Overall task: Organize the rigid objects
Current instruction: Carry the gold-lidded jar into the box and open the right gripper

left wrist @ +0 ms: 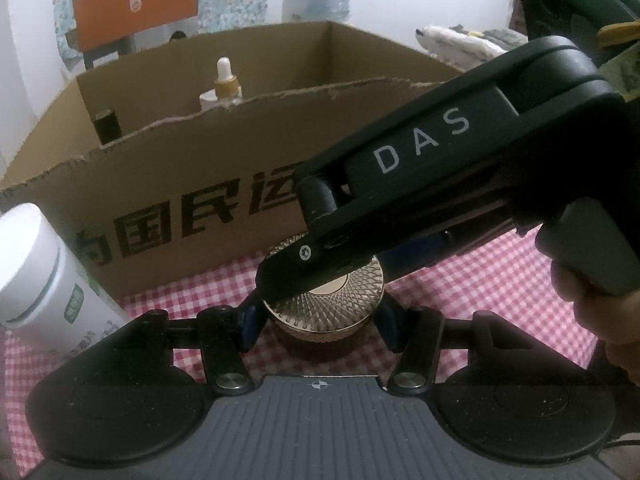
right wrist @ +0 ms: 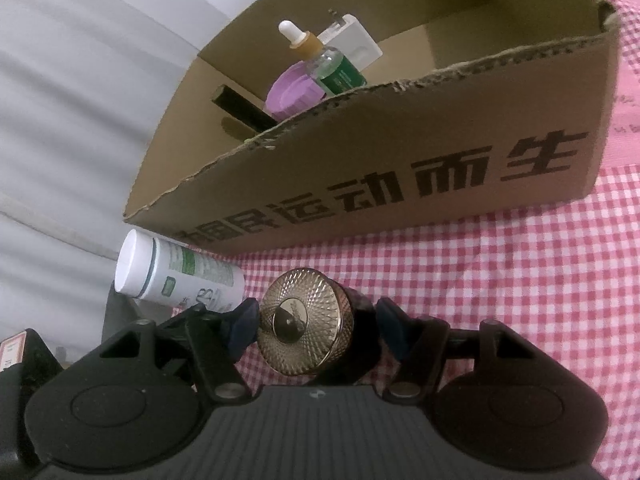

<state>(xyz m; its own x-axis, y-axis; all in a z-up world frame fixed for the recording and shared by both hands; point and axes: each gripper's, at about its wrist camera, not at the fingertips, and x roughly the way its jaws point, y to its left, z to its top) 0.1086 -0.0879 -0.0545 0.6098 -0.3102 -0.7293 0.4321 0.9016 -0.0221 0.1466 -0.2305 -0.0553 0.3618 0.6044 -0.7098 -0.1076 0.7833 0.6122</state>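
A dark jar with a gold textured lid (left wrist: 336,300) (right wrist: 306,330) stands on the pink checked cloth in front of the cardboard box (left wrist: 192,168) (right wrist: 400,168). My left gripper (left wrist: 316,326) has its fingers either side of the jar, close to it; contact is unclear. My right gripper (right wrist: 314,326) straddles the lid from another angle, its fingers a little apart from it. The right gripper's body (left wrist: 440,168) reaches in from the upper right in the left wrist view and covers part of the lid.
A white canister with a green label (left wrist: 48,276) (right wrist: 176,276) stands to the left of the jar. Inside the box are a dropper bottle (right wrist: 304,42), a green bottle (right wrist: 340,70), a purple lid (right wrist: 294,94), a white adapter (right wrist: 352,38) and a dark stick (right wrist: 244,110).
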